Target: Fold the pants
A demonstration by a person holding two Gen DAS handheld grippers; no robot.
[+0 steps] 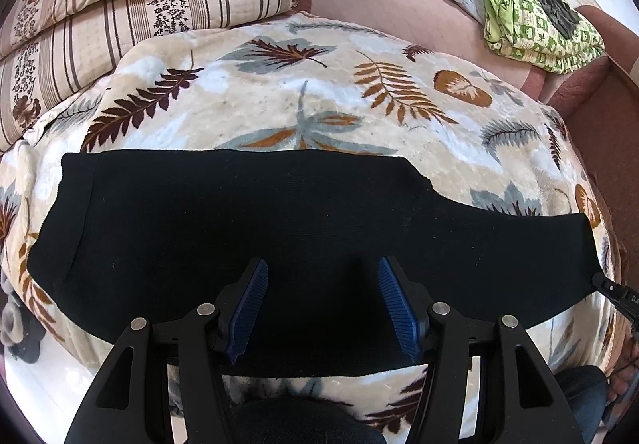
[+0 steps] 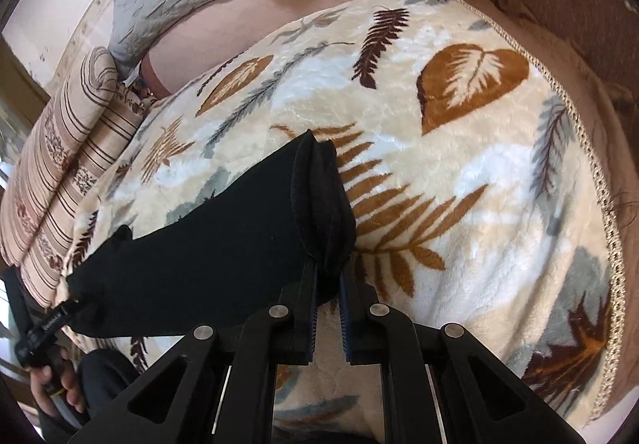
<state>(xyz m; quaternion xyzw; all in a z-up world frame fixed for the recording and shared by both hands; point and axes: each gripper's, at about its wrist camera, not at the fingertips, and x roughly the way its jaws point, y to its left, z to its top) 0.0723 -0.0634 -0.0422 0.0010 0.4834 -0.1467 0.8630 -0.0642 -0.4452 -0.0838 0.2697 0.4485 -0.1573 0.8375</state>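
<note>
1. Lying flat on the leaf blanket (image 1: 279, 104): black pants (image 1: 247, 228), already doubled lengthwise, waistband at the left.
2. Hovering over the middle with pads spread apart, gripping nothing: left tongs (image 1: 321, 308).
3. Clamping the cuff end, lifting it slightly: right tongs (image 2: 328, 284).
4. Risking a slipped cuff layer, since only thin hem is pinched.
5. Risking plush pile dragging the pants, skewing the fold.

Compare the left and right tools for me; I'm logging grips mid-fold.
The left tool is open above the black pants, holding nothing; the right tool is shut on the pants' leg end. Both have blue ribbed pads and are over the leaf-print blanket.
</note>
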